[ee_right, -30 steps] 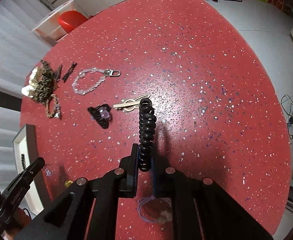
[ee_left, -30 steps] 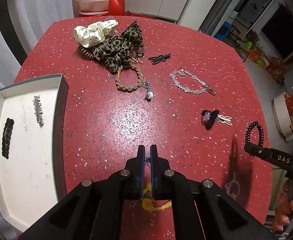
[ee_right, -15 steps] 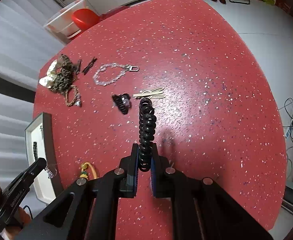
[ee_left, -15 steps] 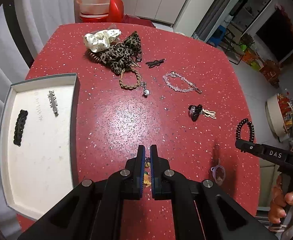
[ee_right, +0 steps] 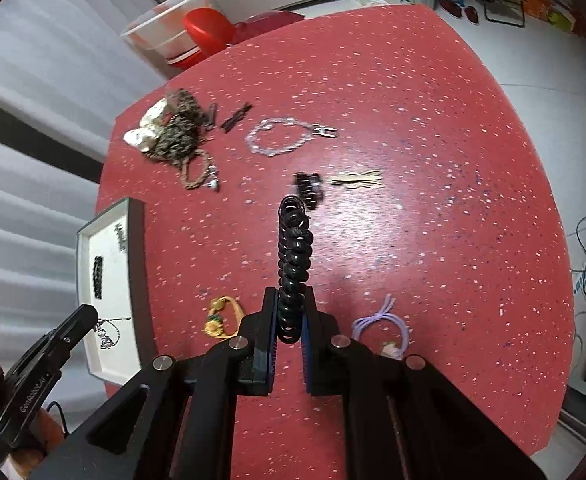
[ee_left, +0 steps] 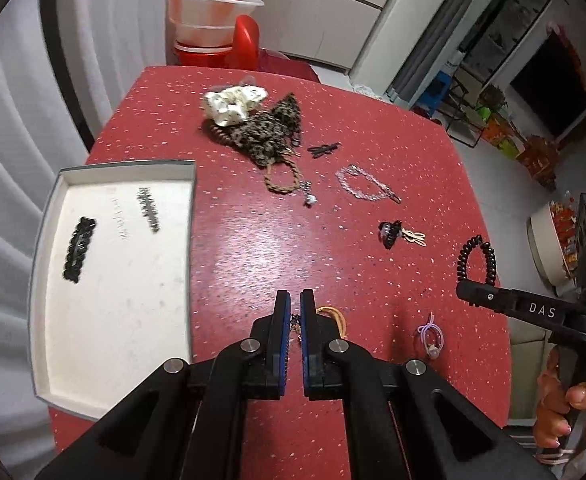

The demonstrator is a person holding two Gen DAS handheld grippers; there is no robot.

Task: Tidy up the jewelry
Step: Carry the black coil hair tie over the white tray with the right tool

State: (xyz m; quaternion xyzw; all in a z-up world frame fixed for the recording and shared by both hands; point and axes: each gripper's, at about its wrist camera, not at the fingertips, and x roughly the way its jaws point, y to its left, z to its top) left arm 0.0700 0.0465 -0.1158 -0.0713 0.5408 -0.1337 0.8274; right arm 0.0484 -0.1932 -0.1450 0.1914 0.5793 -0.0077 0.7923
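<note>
From the left wrist, the left gripper [ee_left: 295, 312] hangs above the near part of the red bench [ee_left: 253, 248], its jaws nearly closed on a thin chain [ee_left: 295, 322] that dangles between the pads. The white tray [ee_left: 49, 216] sits at the bench's left edge, holding a black clip [ee_left: 79, 254] and a slim dark clip [ee_left: 148, 214] near its far end; the near half of the tray floor is bare. Right of the tray lies a wide open stretch of bench. Beyond that stretch, far from the tray, are a heap of scrunchies [ee_left: 253, 124], a brown cord bracelet [ee_left: 281, 178], a silver chain bracelet [ee_left: 367, 188] and a small black claw clip [ee_left: 389, 232]. A purple hair tie [ee_left: 431, 332] lies near the bench's right edge.

From the right wrist, the right gripper [ee_right: 289, 324] has its jaws clamped on a black coil hair tie [ee_right: 293, 256] that stands up from between them. The tray [ee_right: 133, 248] is at the left, overhanging the bench's left edge. The left gripper [ee_right: 87, 318] holds the thin chain [ee_right: 107, 334] over the tray's near part. An orange hair tie [ee_right: 221, 318] lies just right of the tray, the purple hair tie [ee_right: 385, 326] farther right. The bench's right half is open to its curved edge.
</note>
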